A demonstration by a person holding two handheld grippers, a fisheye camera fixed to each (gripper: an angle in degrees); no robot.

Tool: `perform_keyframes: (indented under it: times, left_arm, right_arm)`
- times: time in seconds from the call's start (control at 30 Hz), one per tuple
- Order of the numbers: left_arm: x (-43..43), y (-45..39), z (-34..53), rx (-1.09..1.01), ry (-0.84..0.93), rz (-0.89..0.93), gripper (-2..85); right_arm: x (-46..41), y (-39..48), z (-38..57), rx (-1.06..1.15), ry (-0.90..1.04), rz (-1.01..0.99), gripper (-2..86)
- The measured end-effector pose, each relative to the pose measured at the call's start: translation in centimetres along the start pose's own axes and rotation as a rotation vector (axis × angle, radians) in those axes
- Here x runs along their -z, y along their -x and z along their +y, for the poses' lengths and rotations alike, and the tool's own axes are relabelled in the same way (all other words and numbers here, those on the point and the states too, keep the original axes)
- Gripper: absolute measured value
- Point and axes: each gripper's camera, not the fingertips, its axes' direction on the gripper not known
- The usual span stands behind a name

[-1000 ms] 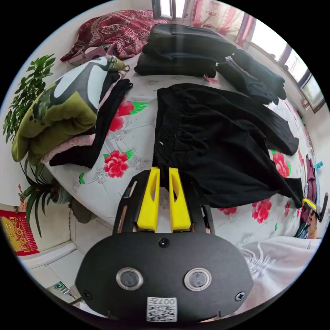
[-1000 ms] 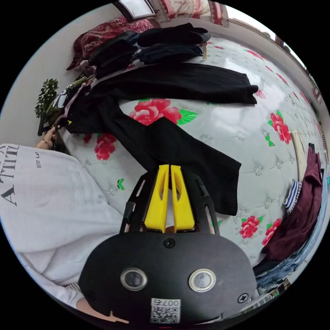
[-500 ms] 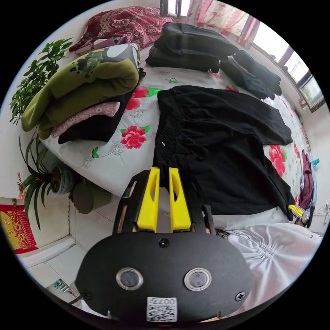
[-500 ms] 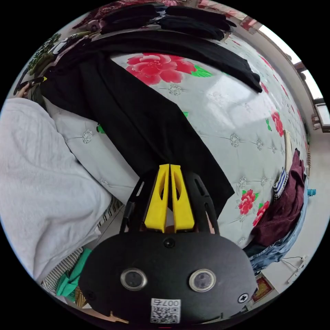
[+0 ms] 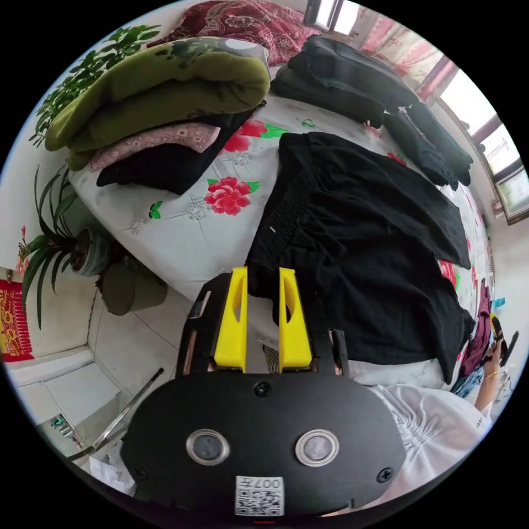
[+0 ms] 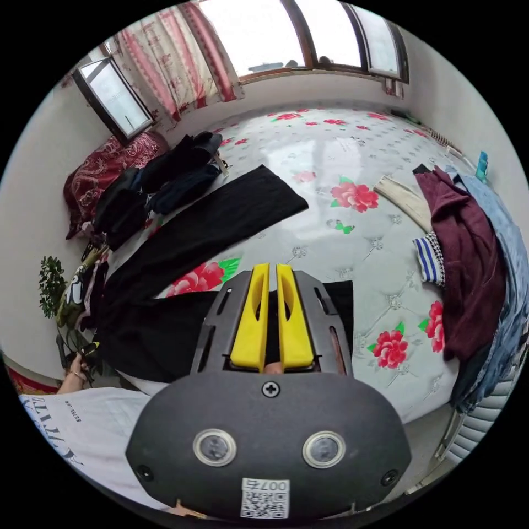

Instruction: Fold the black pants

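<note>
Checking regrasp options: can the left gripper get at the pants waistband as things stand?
Probably yes. The left gripper has its jaws apart right at the near corner of the black pants, and the gathered waistband lies uncovered just ahead.

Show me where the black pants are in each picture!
Left gripper view: the black pants spread across the middle and right, on the flowered bed, their waistband just above the left claw.
Right gripper view: the black pants run from the lower left up to the middle, one leg reaching toward the windows.
Shared landmark: the dark red patterned blanket at the bed's far end.
</note>
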Motion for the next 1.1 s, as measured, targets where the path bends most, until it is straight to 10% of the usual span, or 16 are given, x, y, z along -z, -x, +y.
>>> perform_keyframes:
  times: [0.37,0.67,1.1]
  left_arm:
    - [-0.1,8.7,7.0,0.274,-0.052,0.345,9.1]
    - [-5.2,7.6,2.6,0.315,0.042,0.282,3.0]
    - [-5.1,12.2,4.6,0.282,0.022,0.452,-0.7]
  right_arm:
    - [2.5,-16.2,20.1,-0.369,0.026,-0.037,8.2]
    - [-1.7,-16.6,16.3,-0.249,0.196,0.110,2.4]
    - [6.9,-22.5,8.2,-0.289,-0.166,-0.115,6.4]
